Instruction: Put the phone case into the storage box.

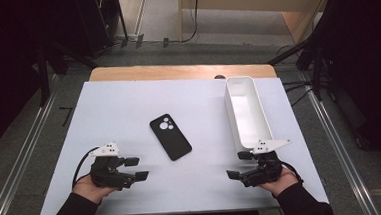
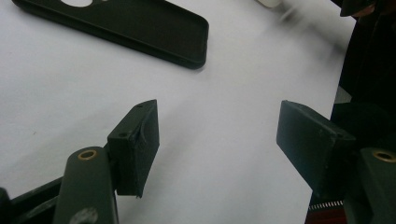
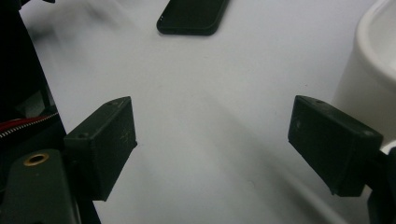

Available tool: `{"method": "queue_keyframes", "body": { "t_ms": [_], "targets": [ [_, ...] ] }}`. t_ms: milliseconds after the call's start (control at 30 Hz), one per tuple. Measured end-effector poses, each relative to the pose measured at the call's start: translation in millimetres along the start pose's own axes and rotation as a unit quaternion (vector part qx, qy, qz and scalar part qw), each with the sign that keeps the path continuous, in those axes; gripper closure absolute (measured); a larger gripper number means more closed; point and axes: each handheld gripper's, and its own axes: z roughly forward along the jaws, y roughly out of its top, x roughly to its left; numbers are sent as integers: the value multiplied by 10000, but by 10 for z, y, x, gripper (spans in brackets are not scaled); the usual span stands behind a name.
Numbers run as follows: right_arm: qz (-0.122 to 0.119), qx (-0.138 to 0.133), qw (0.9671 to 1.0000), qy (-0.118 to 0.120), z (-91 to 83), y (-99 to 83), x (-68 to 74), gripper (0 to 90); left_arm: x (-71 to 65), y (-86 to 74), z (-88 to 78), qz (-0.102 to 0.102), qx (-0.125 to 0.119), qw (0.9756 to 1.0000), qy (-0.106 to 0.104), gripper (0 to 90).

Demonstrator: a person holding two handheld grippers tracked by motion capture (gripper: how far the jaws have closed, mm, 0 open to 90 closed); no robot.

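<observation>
We see a white table (image 1: 128, 101) that spans most of the high view, with a strip of bare wood along its far edge. On its right side stands a long white bin (image 1: 247, 111), open at the top and running from the far edge toward the near edge; in the right gripper view its rounded wall (image 3: 369, 70) rises at the right. Near the middle of the table lies a black phone (image 1: 170, 137), back up with its camera lenses at the far end, flat on the surface and well apart from the bin. In the left gripper view the phone (image 2: 130, 25) lies ahead and to the left, and in the right gripper view its near end (image 3: 194, 16) shows at the top. We hold 2 grippers at the near edge, 1 in each hand. The left gripper (image 1: 138, 168) sits near the left corner, its jaws pointing toward the middle, spread apart with only bare table between them. The right gripper (image 1: 238, 164) sits just beside the near end of the bin, its jaws likewise spread with nothing between them. Neither gripper touches the phone, which lies between them and farther off.
</observation>
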Motion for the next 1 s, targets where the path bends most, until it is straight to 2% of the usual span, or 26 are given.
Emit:
{"method": "queue_keyframes", "body": {
  "t_ms": [267, 333, 500, 1000],
  "targets": [
    [-11, -108, 9999, 52, -8, 11, 20, 134, 8, -1, -2, -27, -13, 10000, -23, 295],
    [-3, -148, 9998, 129, -12, 18, 18, 134, 6, -2, 0, -31, -4, 10000, -24, 294],
    [-75, -143, 9998, 114, 0, 23, 33, 134, 3, -4, 3, -33, 19, 10000, -32, 294],
    [-81, -91, 9999, 64, 4, 16, 29, 134, 4, -3, 7, -52, 25, 10000, -50, 294]
  ]
}}
